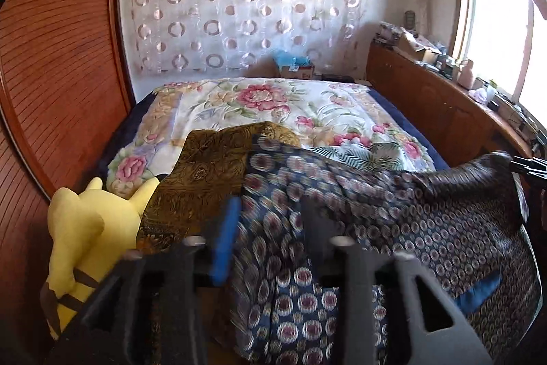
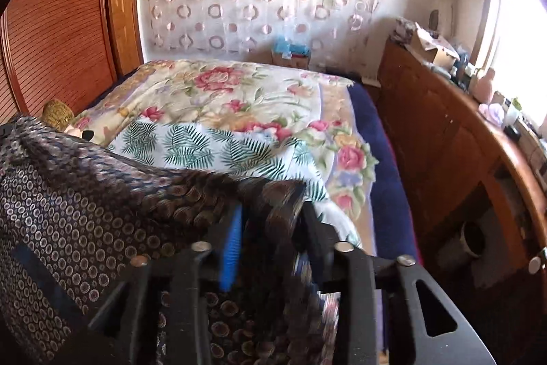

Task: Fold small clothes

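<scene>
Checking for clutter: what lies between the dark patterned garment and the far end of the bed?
In the right wrist view, a palm-leaf print cloth lies beyond the dark patterned garment, then bare floral bedspread.

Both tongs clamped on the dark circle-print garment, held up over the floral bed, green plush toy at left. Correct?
Not quite: the plush toy is yellow, as the left wrist view shows. The rest holds: left tongs and right tongs both grip the dark circle-print garment over the floral bed.

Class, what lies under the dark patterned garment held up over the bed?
Under the patterned garment, a fern-print cloth lies on the floral blanket; anything further beneath is covered.
</scene>
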`<state>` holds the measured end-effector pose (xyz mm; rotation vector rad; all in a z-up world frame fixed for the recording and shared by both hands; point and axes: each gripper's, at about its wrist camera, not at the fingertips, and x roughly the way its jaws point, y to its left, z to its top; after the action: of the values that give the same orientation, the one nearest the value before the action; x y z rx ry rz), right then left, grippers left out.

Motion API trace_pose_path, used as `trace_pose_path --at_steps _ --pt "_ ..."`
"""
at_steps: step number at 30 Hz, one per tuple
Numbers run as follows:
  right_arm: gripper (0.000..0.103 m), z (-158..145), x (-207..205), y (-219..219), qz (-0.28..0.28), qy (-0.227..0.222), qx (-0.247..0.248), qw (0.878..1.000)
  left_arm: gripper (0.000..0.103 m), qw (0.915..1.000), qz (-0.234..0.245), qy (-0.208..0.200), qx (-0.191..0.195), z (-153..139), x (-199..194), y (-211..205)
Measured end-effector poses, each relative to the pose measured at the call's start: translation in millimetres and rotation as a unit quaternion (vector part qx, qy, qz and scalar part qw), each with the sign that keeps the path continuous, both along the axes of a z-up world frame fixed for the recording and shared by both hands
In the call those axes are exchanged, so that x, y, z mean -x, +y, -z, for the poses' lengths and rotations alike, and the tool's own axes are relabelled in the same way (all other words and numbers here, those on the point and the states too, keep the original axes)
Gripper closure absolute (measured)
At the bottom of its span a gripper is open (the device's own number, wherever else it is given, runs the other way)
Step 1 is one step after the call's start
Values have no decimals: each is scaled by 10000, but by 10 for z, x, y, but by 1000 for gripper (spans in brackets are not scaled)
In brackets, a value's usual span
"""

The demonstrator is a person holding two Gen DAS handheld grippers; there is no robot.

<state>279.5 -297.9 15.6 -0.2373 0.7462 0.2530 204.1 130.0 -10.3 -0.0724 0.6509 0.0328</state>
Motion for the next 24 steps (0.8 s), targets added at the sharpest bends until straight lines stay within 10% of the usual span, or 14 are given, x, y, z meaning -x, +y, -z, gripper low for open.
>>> trace_pose_path --at_steps 6,24 --pt "58 -86 206 -233 10 -62 -109 9999 29 9998 201 -70 -26 -45 367 -75" --pt "57 206 584 -777 620 155 -167 9978 29 9999 -75 120 -27 349 811 44"
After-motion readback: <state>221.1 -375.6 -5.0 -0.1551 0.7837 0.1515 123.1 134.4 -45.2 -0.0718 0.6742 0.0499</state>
